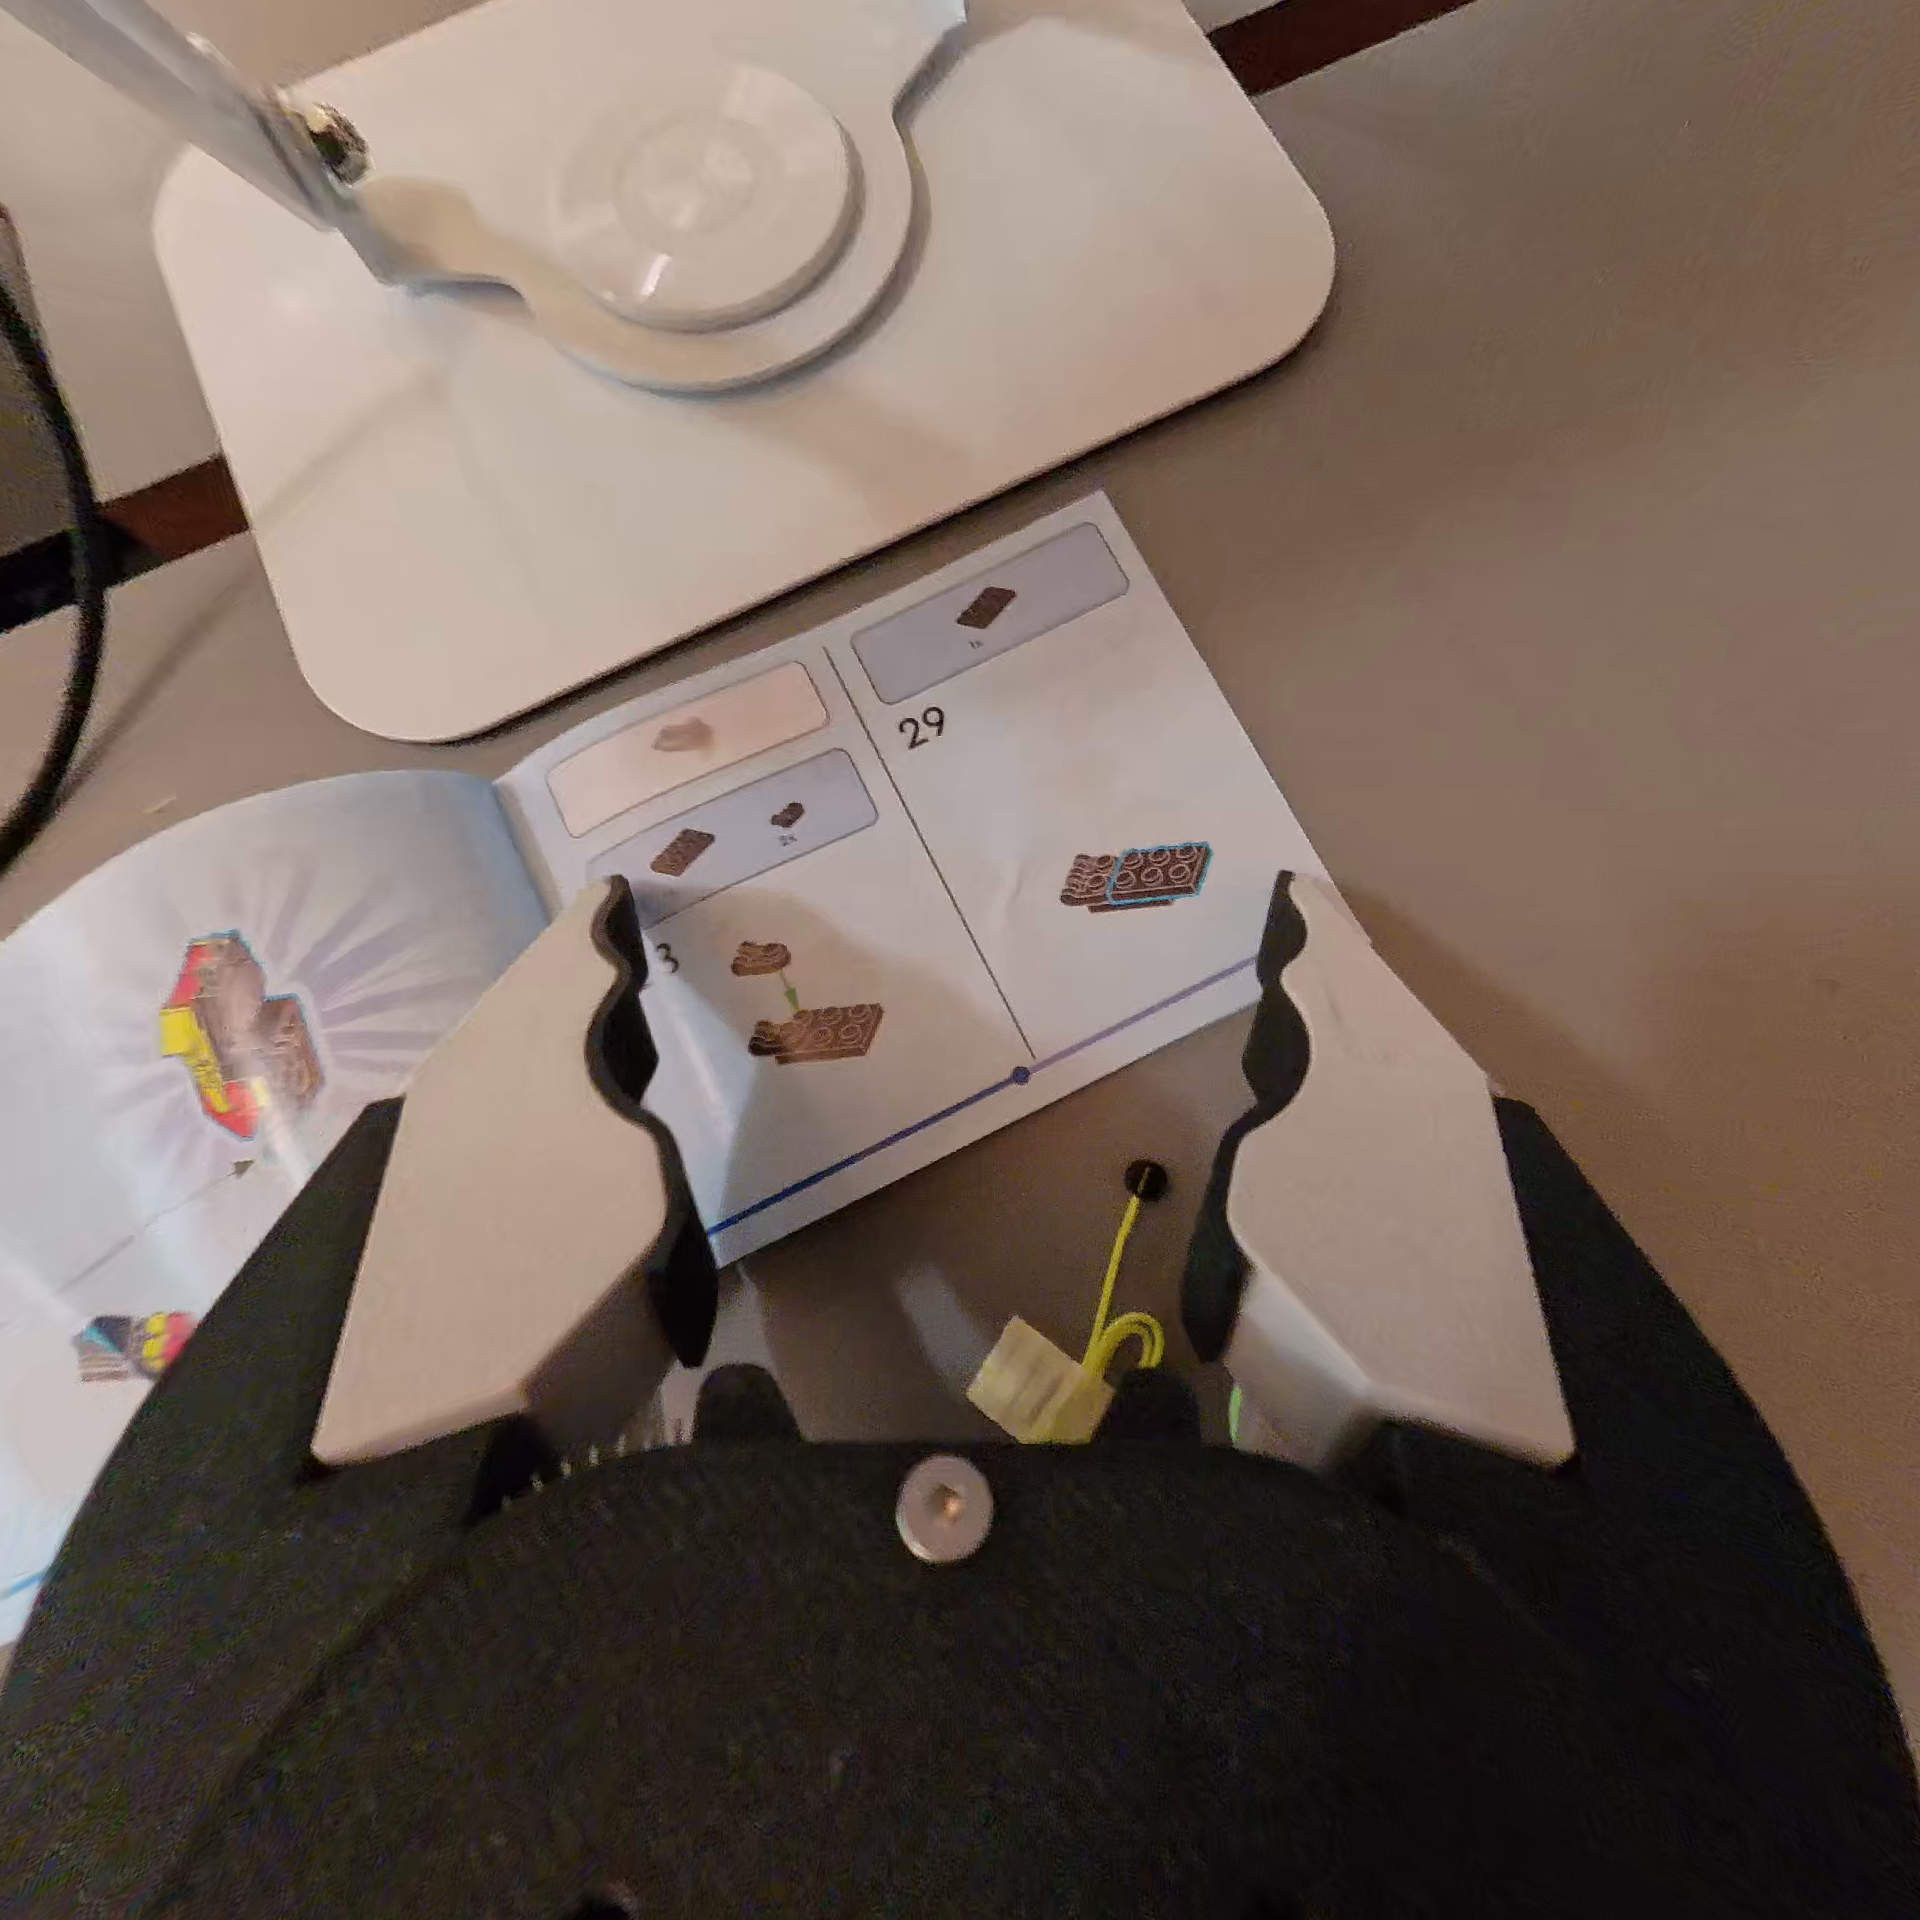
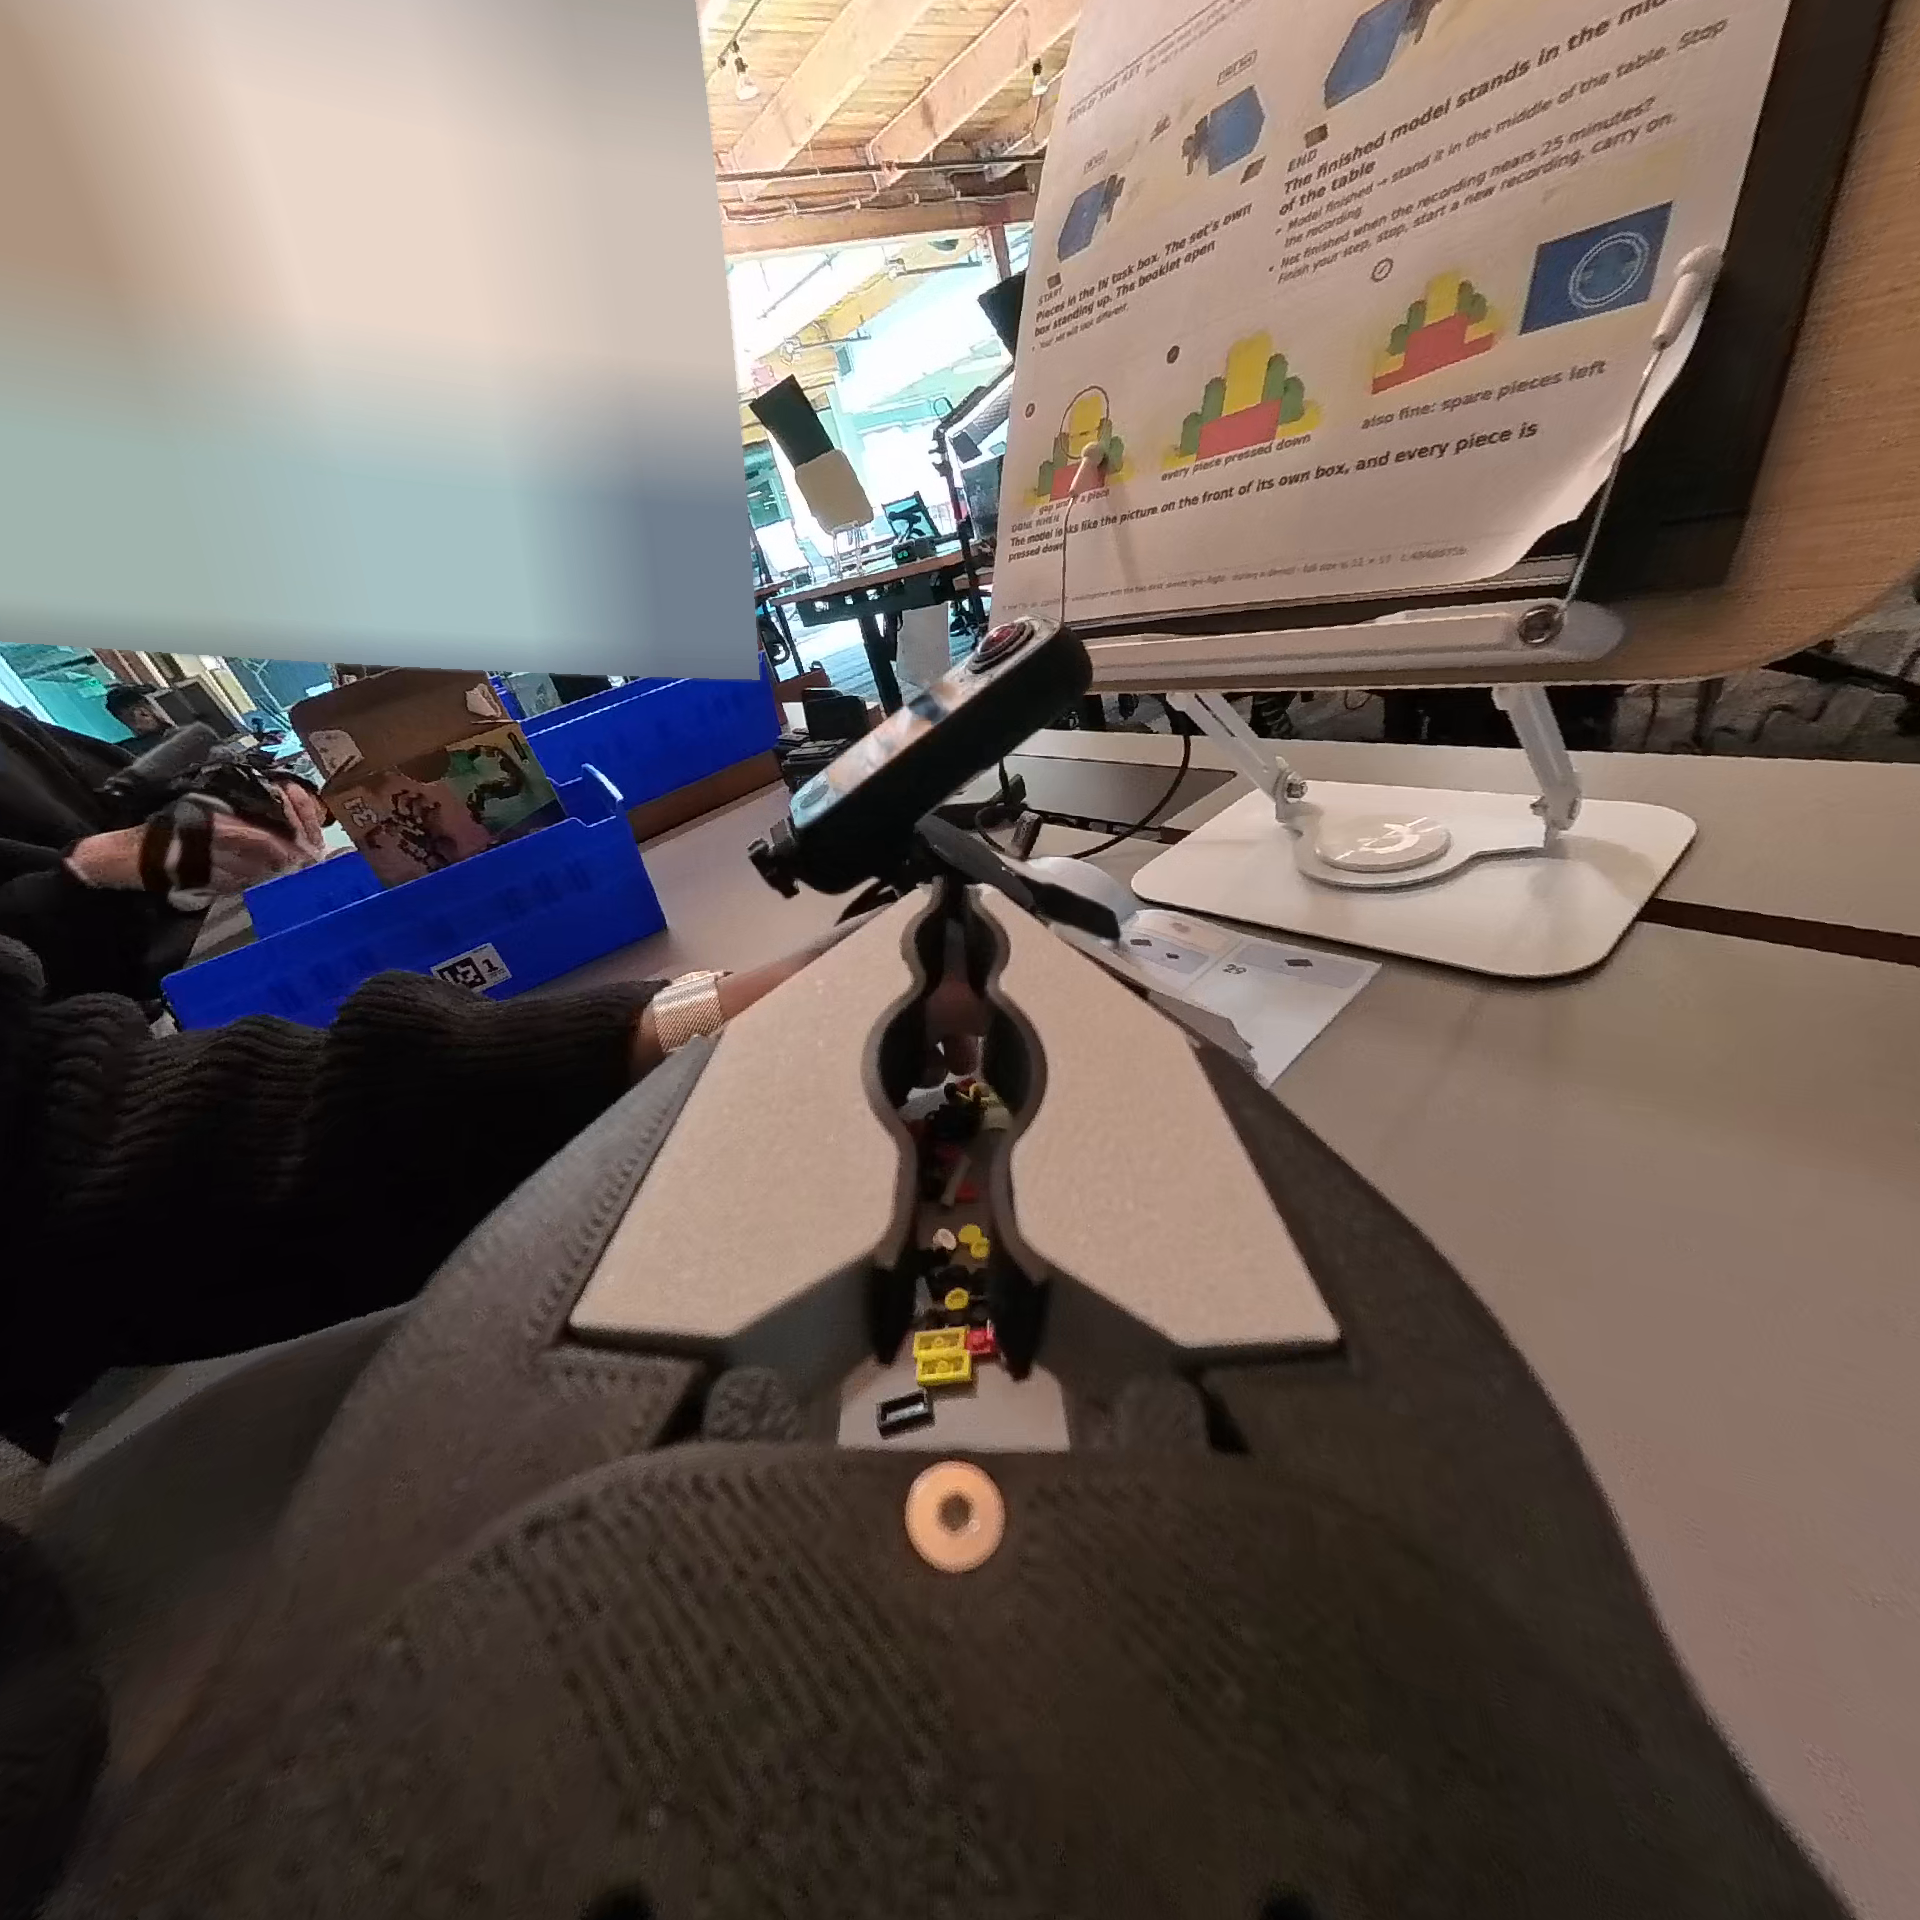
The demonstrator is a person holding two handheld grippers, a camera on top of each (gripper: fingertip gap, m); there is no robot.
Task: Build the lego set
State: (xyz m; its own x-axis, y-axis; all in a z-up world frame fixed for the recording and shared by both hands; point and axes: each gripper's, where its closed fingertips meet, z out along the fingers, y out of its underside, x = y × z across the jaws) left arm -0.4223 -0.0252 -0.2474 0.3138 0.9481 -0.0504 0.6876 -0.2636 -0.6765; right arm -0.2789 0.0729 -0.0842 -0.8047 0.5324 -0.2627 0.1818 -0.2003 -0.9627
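Note:
The open instruction booklet [image 1: 935,883] lies flat on the grey table, showing brown plate steps. My left gripper [image 1: 951,888] hovers over its right page, open and empty. A small pale-yellow piece [image 1: 1039,1392] with a thin yellow-green strand lies on the table near the gripper's base. My right gripper [image 2: 951,914] is shut, with nothing seen between its tips. Through the gap between its fingers I see several small yellow, red and black Lego pieces [image 2: 940,1351] on the table. The booklet also shows in the right wrist view [image 2: 1278,987], beyond the left gripper's camera [image 2: 925,748].
A white stand base [image 1: 675,447] sits just behind the booklet and holds up a printed sheet [image 2: 1351,291]. A black cable [image 1: 62,623] runs at far left. Blue bins [image 2: 436,925] with a Lego box [image 2: 436,779] stand to the left. A person's black sleeve [image 2: 312,1091] crosses the table. The grippers' ends are close to 25 cm from one another.

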